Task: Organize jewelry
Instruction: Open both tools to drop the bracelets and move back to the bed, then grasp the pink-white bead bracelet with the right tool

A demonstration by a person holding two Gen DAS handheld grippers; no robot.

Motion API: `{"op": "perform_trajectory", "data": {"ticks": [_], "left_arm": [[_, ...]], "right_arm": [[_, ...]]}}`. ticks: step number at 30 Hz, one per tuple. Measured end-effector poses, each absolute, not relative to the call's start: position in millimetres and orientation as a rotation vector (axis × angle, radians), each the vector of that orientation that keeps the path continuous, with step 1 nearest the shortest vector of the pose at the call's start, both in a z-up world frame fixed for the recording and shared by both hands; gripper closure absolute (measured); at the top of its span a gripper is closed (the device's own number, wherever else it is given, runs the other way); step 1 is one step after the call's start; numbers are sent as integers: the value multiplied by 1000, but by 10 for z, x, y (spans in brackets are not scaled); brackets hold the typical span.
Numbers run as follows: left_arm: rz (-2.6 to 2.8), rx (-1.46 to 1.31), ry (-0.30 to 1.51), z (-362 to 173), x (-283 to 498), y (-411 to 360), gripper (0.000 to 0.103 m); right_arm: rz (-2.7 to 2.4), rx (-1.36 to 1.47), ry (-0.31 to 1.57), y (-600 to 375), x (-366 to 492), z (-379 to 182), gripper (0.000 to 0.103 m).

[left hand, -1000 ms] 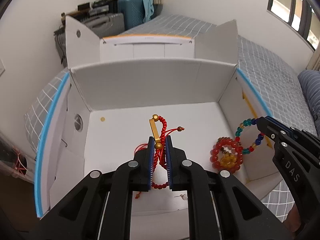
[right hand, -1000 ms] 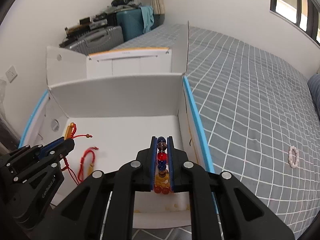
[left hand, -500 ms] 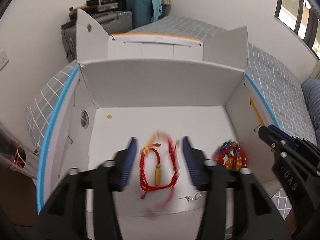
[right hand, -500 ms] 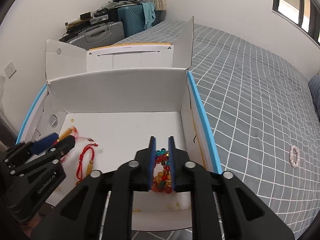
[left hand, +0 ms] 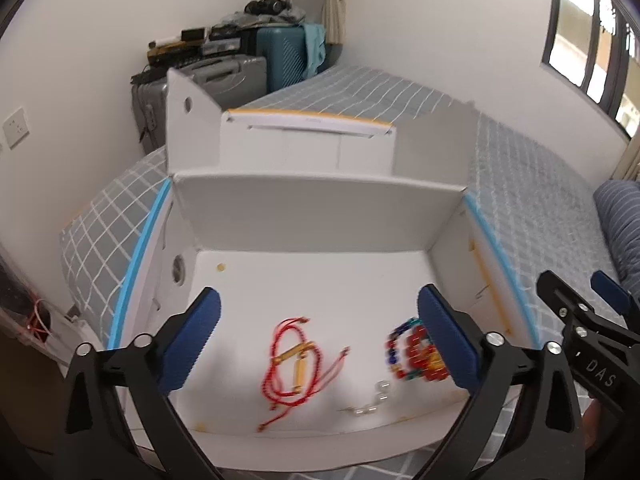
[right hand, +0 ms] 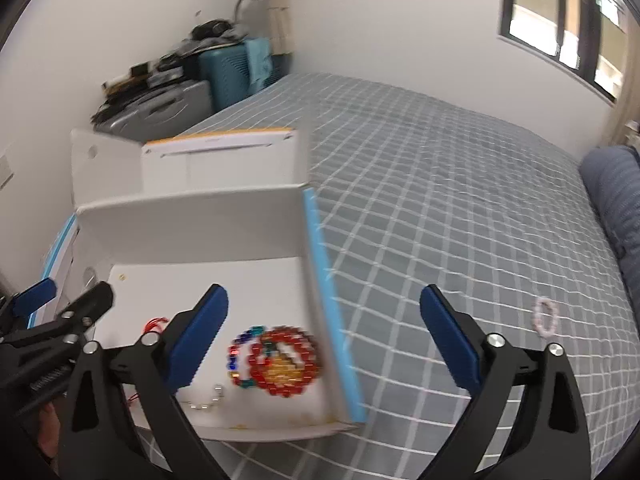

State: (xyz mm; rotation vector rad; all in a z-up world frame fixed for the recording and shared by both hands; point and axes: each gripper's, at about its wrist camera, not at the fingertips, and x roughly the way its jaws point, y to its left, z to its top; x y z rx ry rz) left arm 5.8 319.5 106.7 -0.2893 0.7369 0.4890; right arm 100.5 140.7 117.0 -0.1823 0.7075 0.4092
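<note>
Jaws of both the left gripper (left hand: 318, 344) and right gripper (right hand: 324, 340) are spreading wide and grip nothing: the red cord bracelet (left hand: 294, 364) and the beaded bracelets (right hand: 276, 360) lie loose on the floor of the white box (left hand: 320, 216), near its front edge, with small clear beads (left hand: 372, 402) between them. Step judged: release and withdrawal, best finished by lifting straight up clear of the cords (no snagging). Room: box walls close on three sides; a pink ring (right hand: 546, 316) waits on the open bedspread (right hand: 460, 200) to the right, well apart.

White box (left hand: 320, 208) with blue-edged sides; red cord bracelet (left hand: 294, 364) with gold tubes; red, blue and teal bead bracelets (right hand: 276, 360); grey bedspread (right hand: 460, 200) checked in white; pink bracelet (right hand: 545, 317) on it; blue-padded black grippers
</note>
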Motion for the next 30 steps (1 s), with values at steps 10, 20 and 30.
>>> {"op": "perform_trajectory", "data": {"ticks": [10, 20, 30], "left_arm": [[295, -230, 728, 1179, 654, 2199, 6], [122, -160, 780, 884, 1554, 1072, 6], [98, -105, 880, 167, 2162, 776, 6]], "right_arm": [[194, -65, 686, -46, 1471, 1310, 8], [43, -26, 756, -1135, 2150, 847, 8], [9, 8, 883, -1461, 2641, 147, 12]]}}
